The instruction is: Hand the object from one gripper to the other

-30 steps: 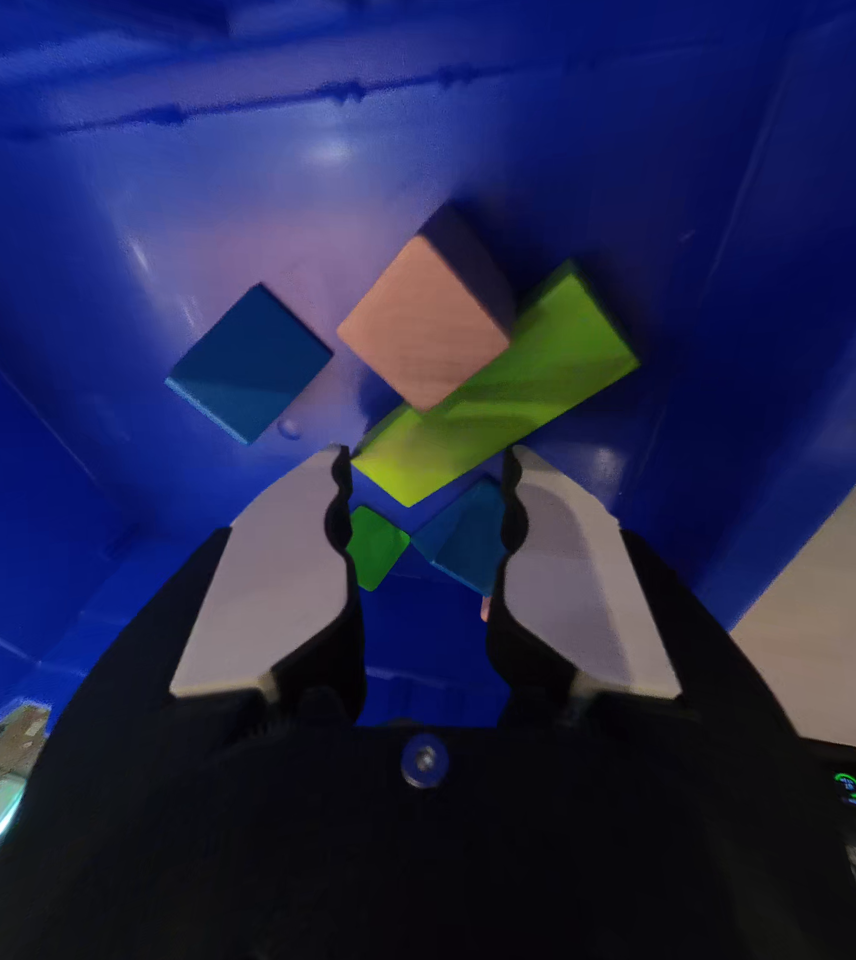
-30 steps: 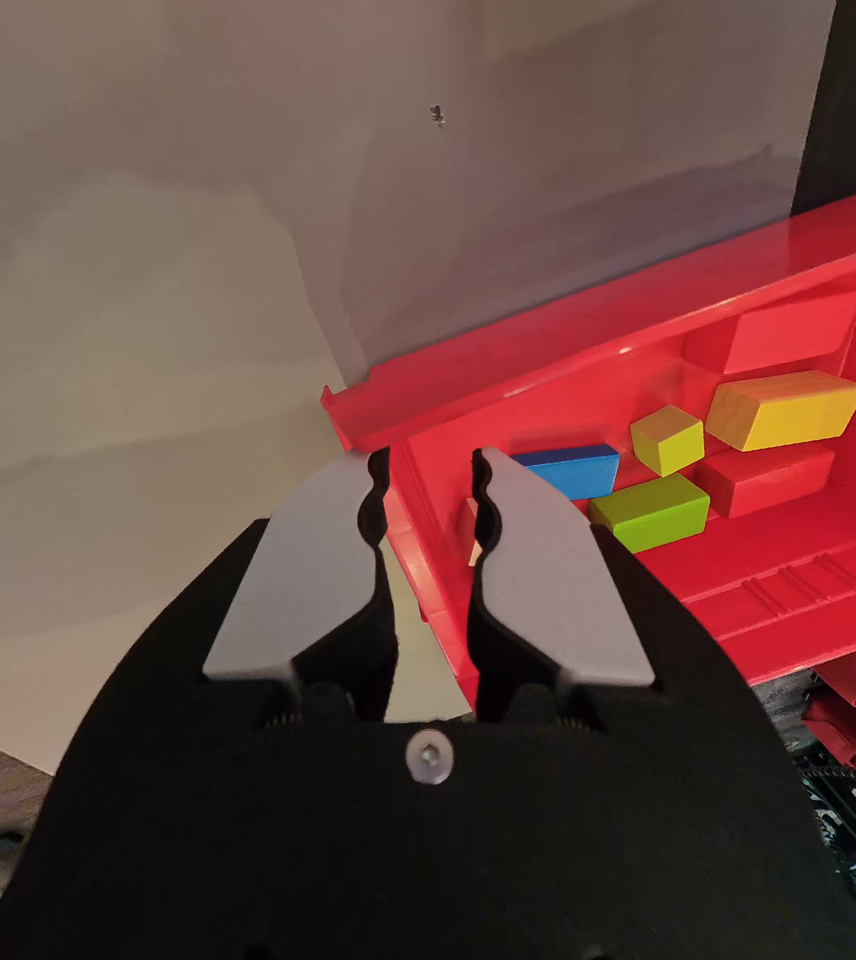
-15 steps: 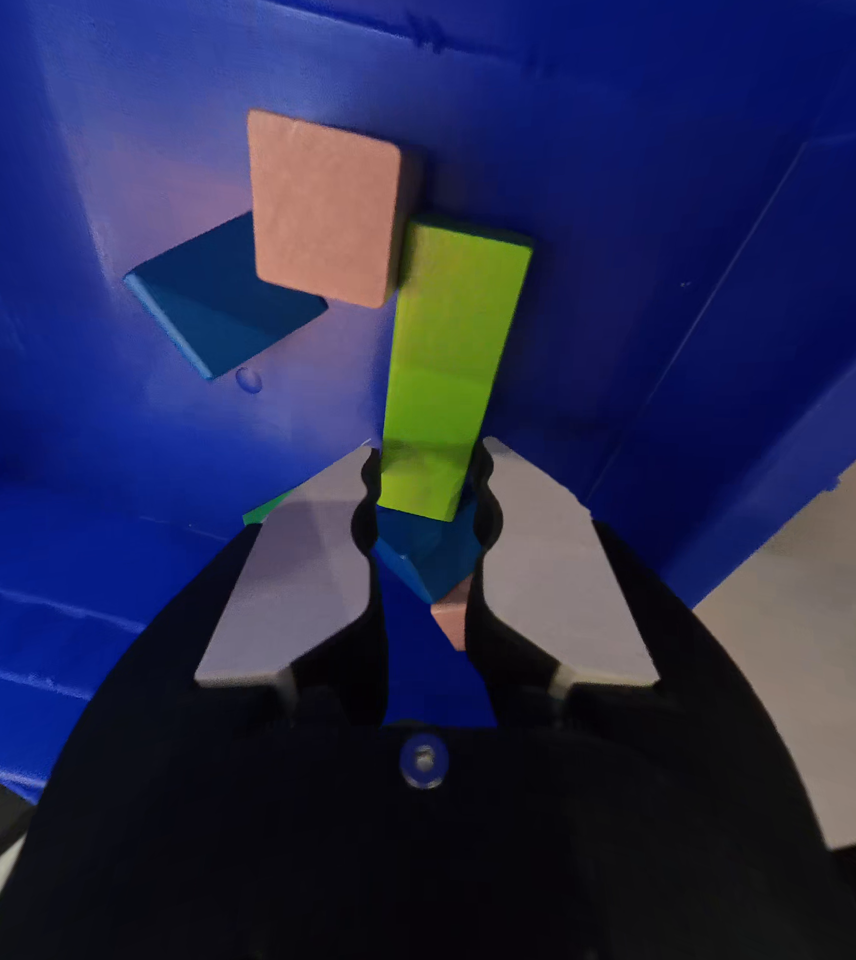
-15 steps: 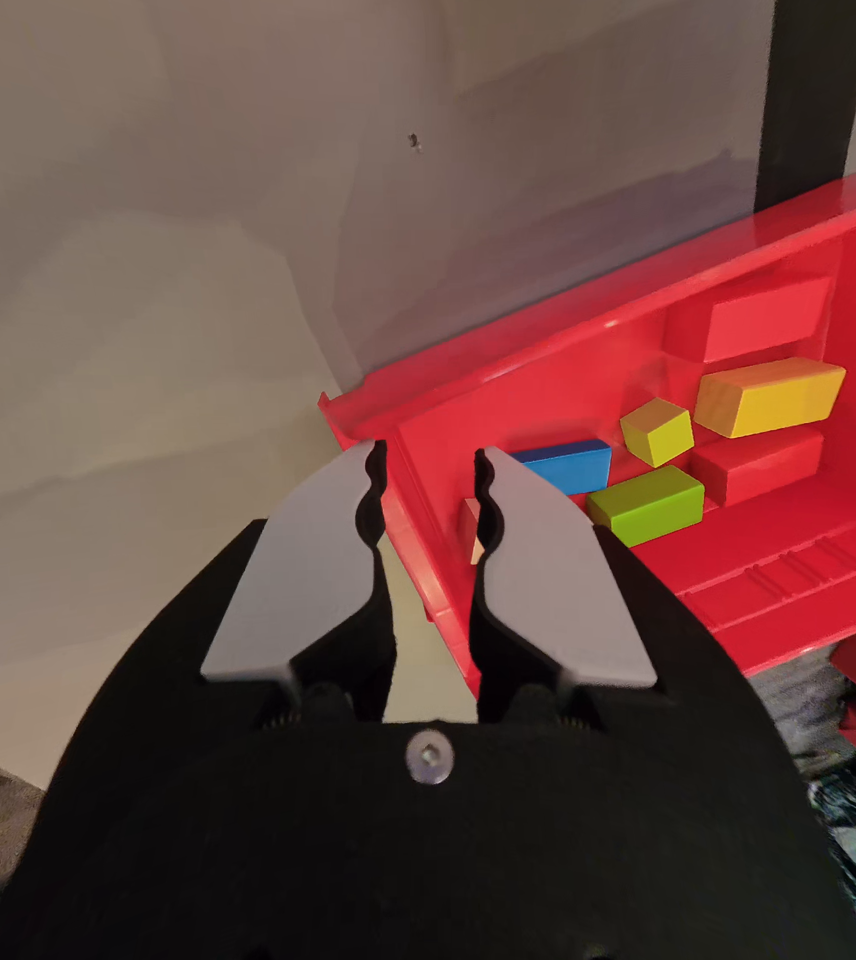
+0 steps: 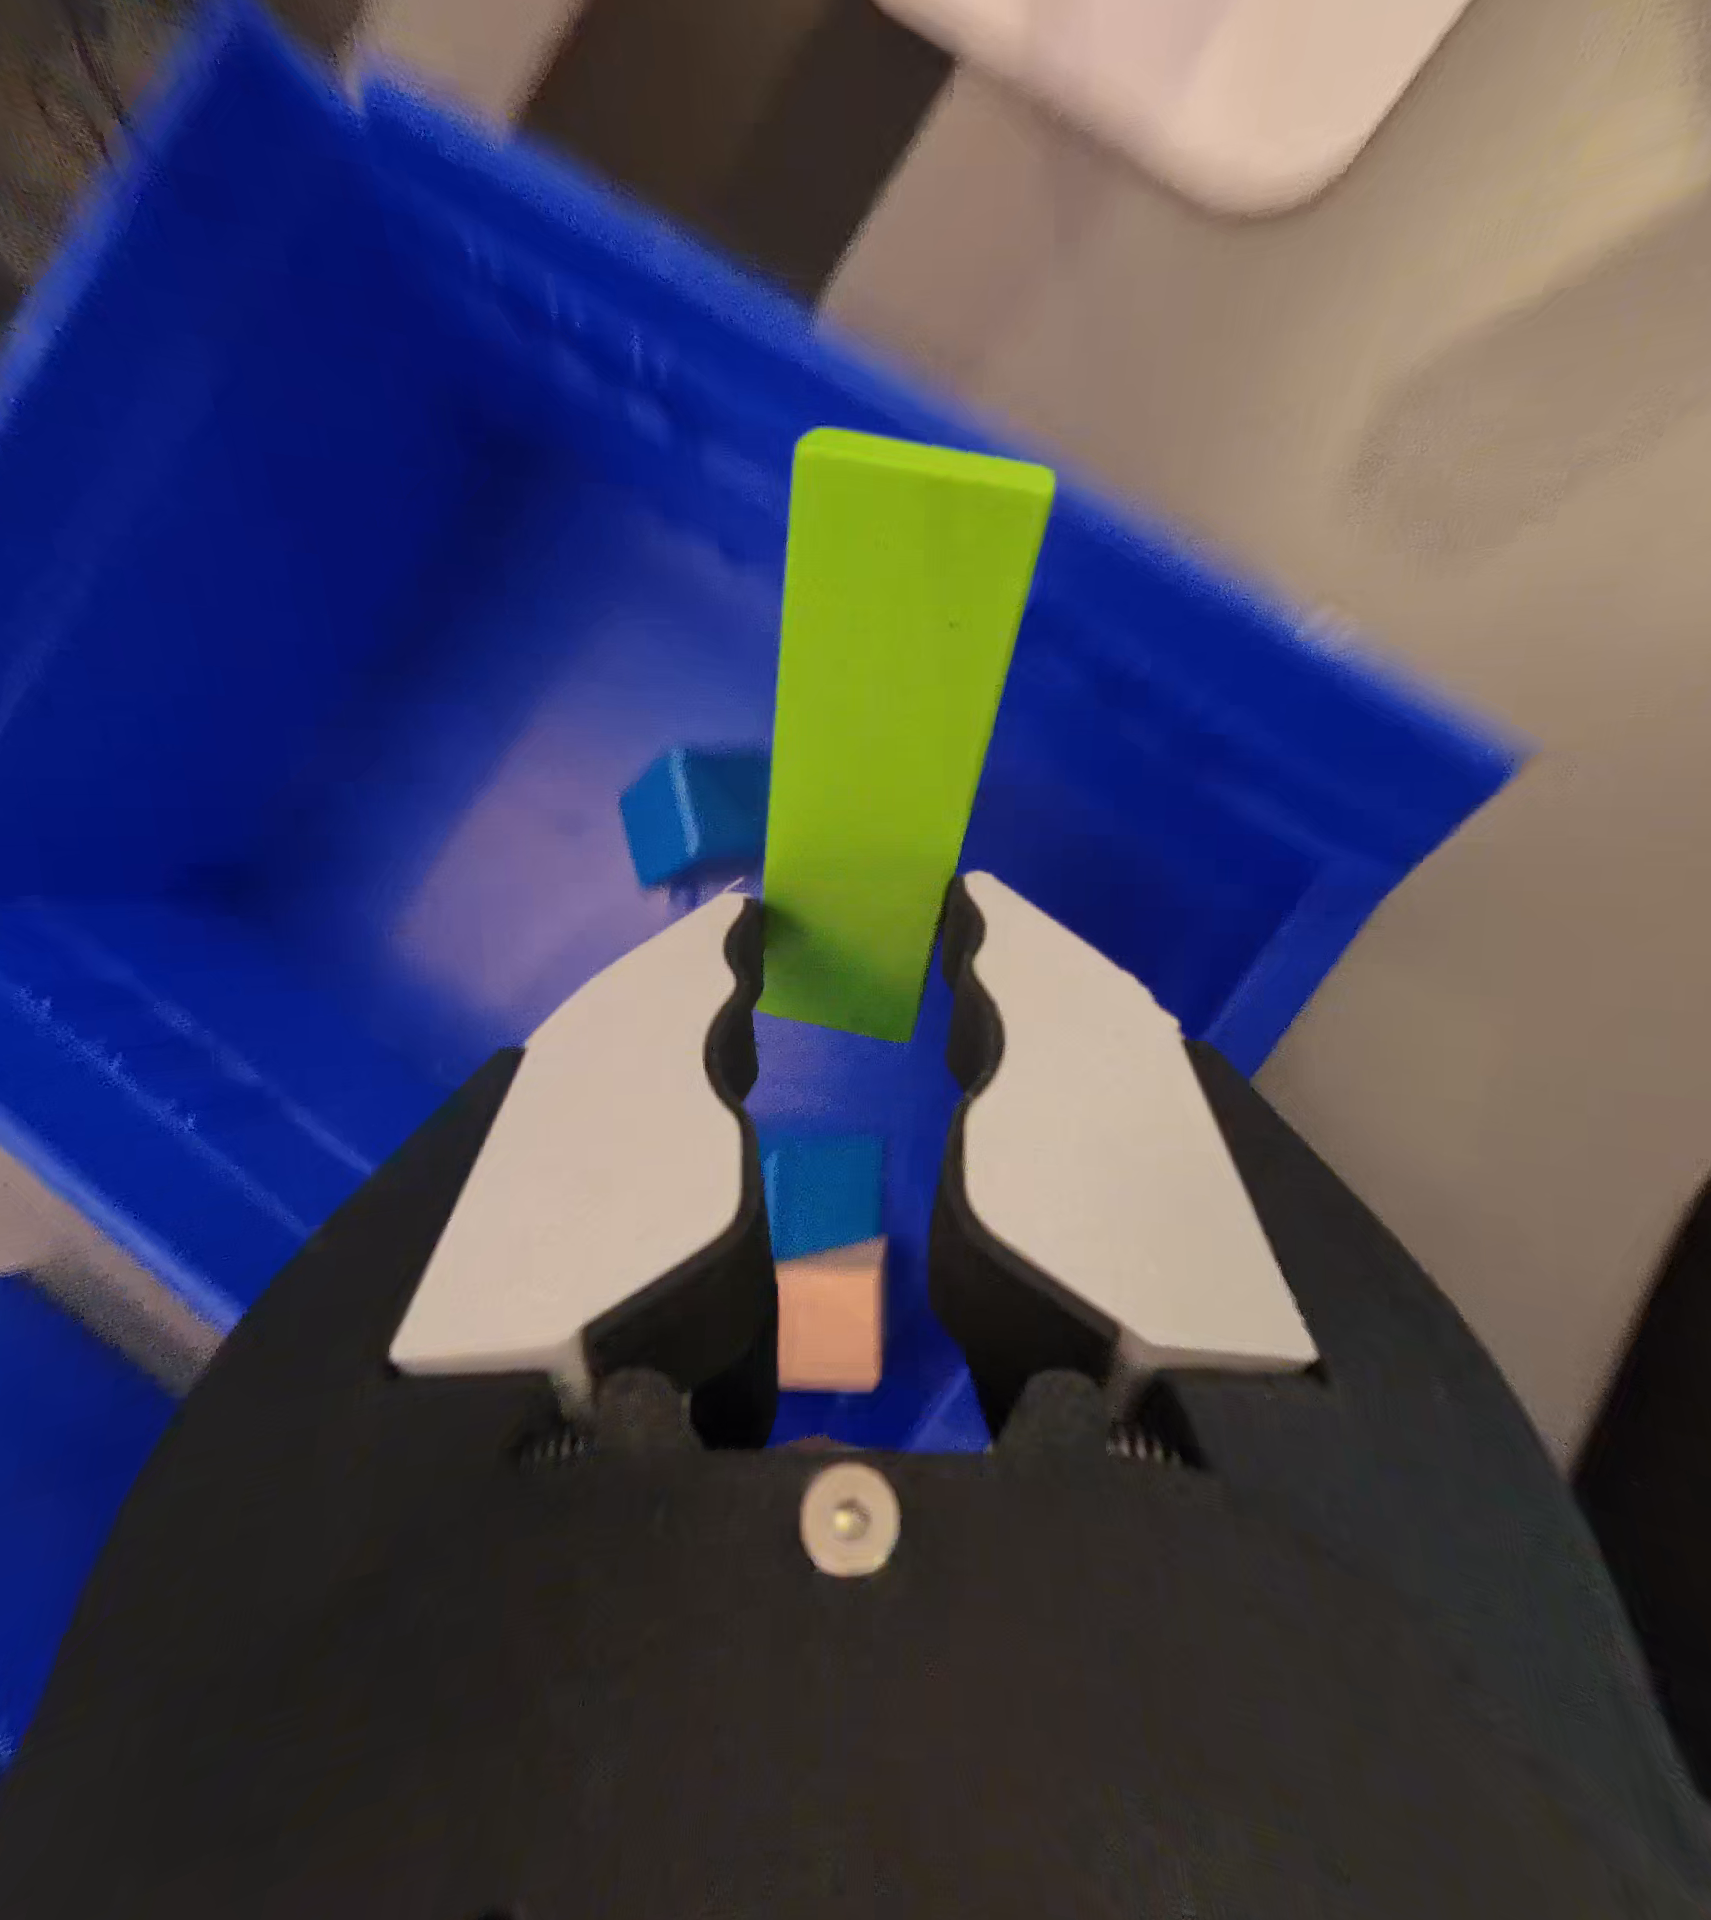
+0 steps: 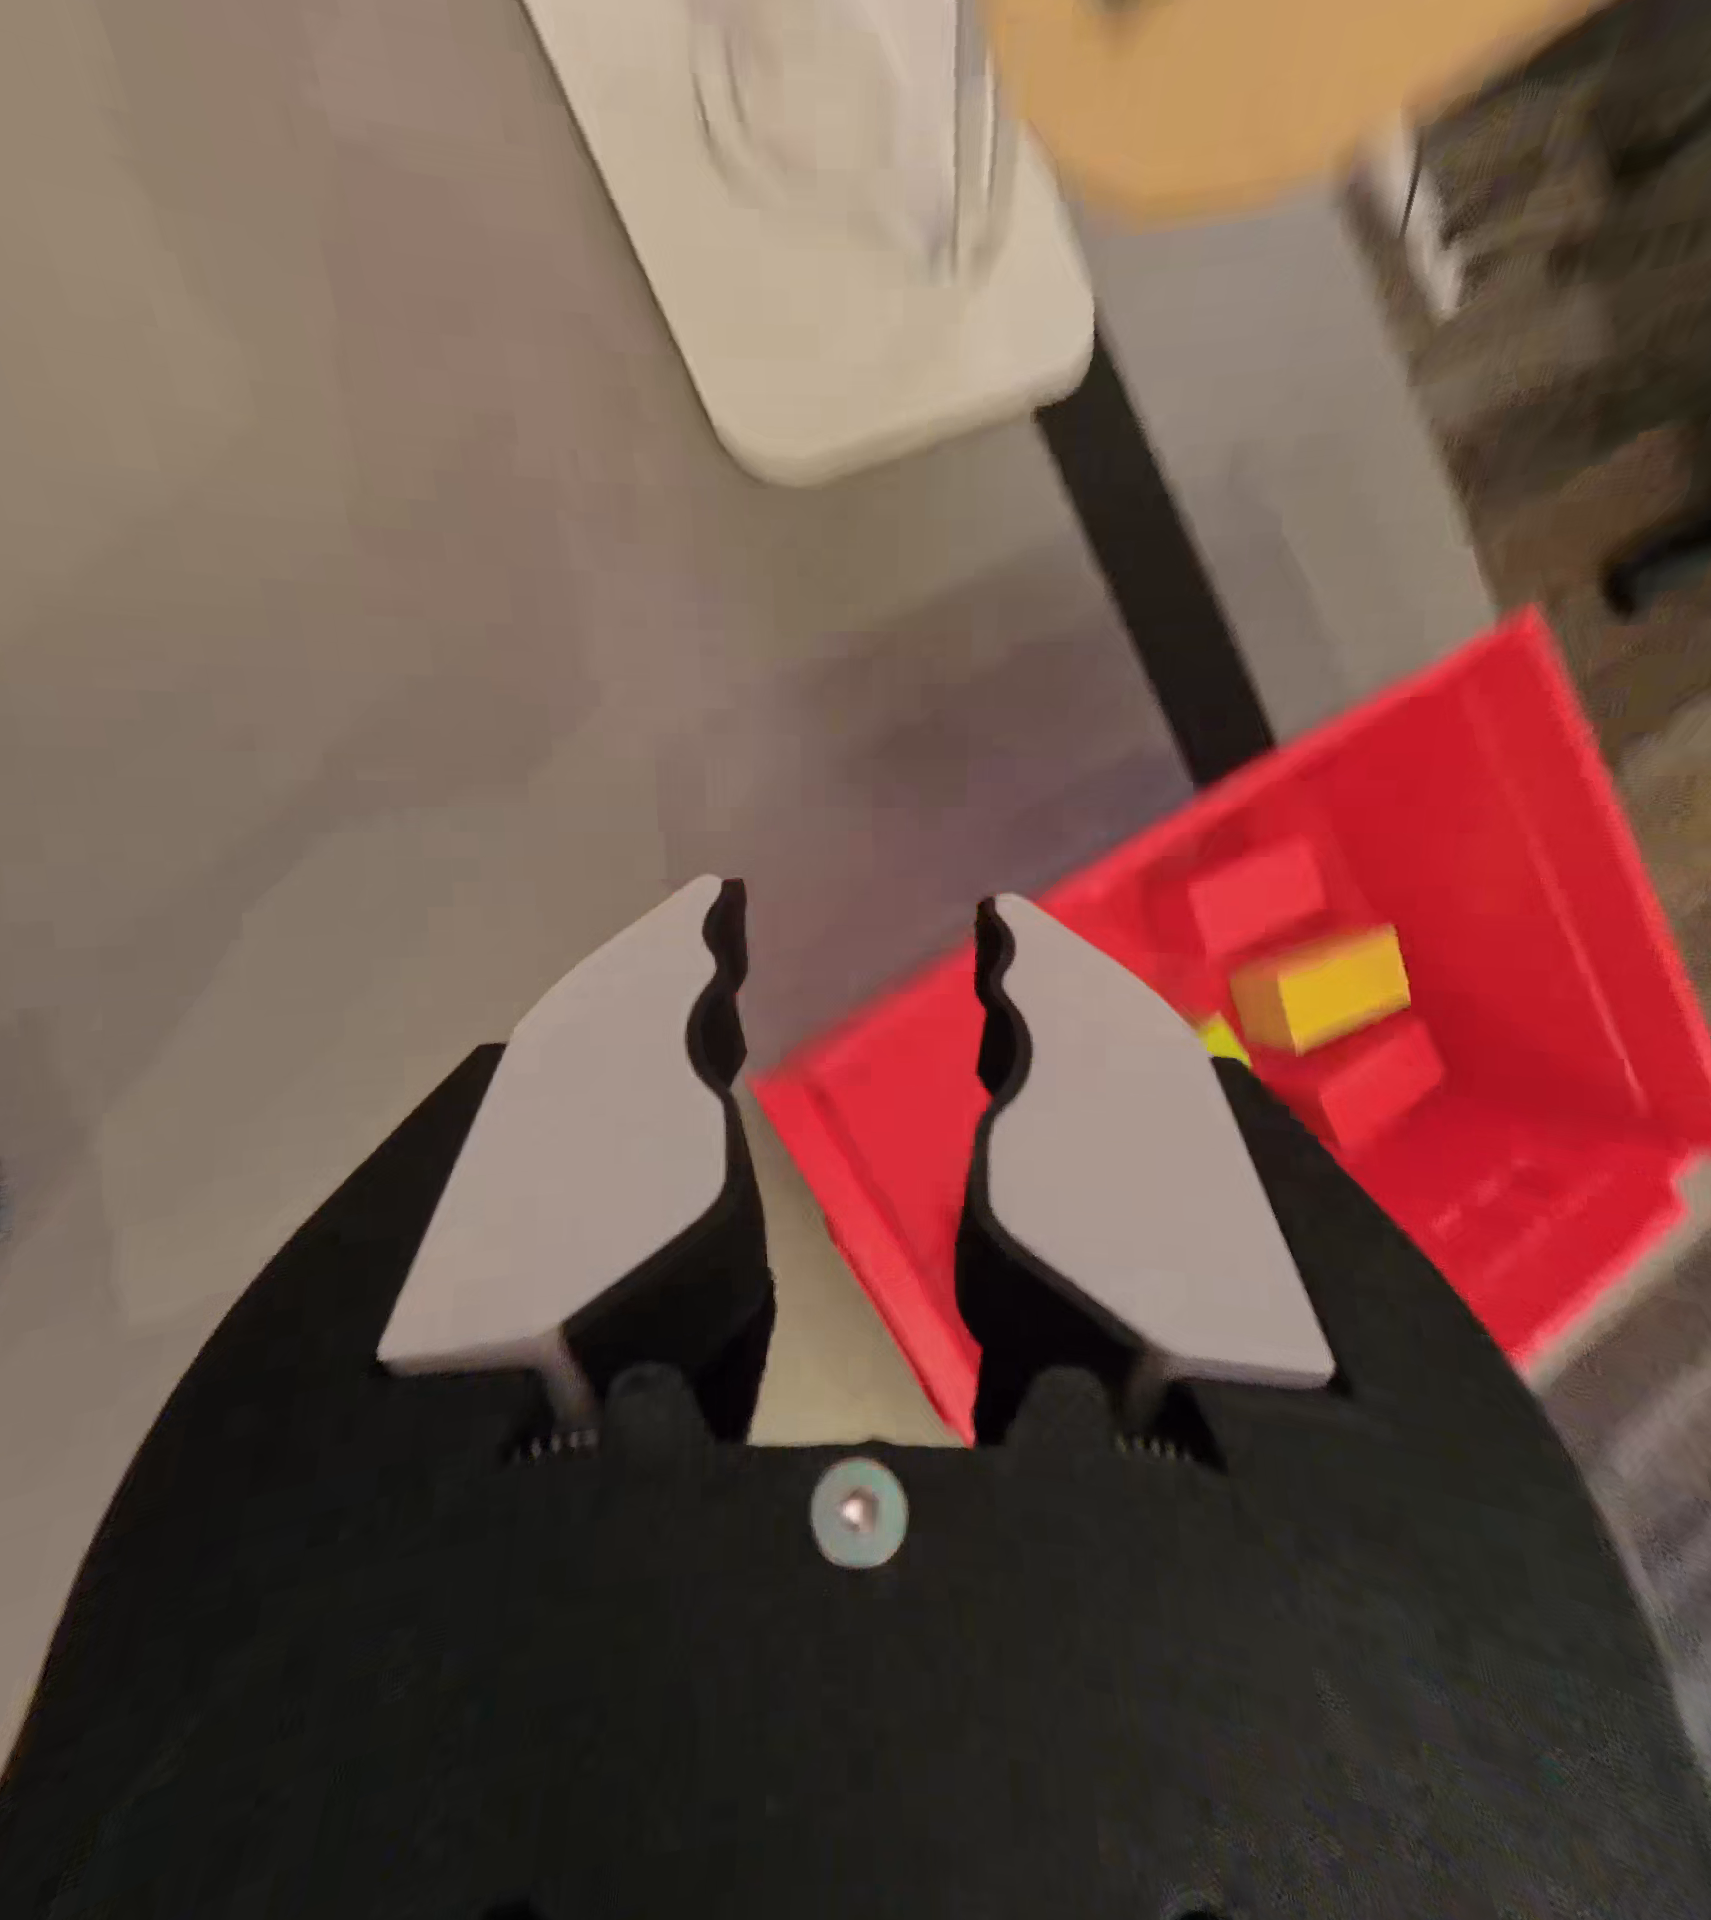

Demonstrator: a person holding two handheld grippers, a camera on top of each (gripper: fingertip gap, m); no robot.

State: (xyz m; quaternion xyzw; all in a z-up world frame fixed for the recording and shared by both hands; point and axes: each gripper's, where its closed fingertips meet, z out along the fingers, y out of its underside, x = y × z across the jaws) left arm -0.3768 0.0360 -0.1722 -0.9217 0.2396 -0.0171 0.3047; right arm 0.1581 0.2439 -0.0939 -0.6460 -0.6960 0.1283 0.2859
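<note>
Grey tabletop [image 5: 1453, 520] fills the background of both views, with a white slab [image 6: 830, 260] lying on it farther off. On it, under the left gripper [image 5: 851, 914], stands a blue bin [image 5: 207, 623]. That gripper's two pads press on the lower end of a long lime-green block [image 5: 898, 707], which sticks straight out past the fingertips, above the bin. Down in the bin lie a blue block [image 5: 679, 821], a second blue block [image 5: 825, 1184] and a pale pink block [image 5: 825, 1340]. The right gripper [image 6: 856, 925] hangs with its jaws apart and nothing between them. Beside it sits a red bin [image 6: 1516, 935] holding a yellow block [image 6: 1329, 987] and what look, through the blur, like red blocks [image 6: 1251, 904].
</note>
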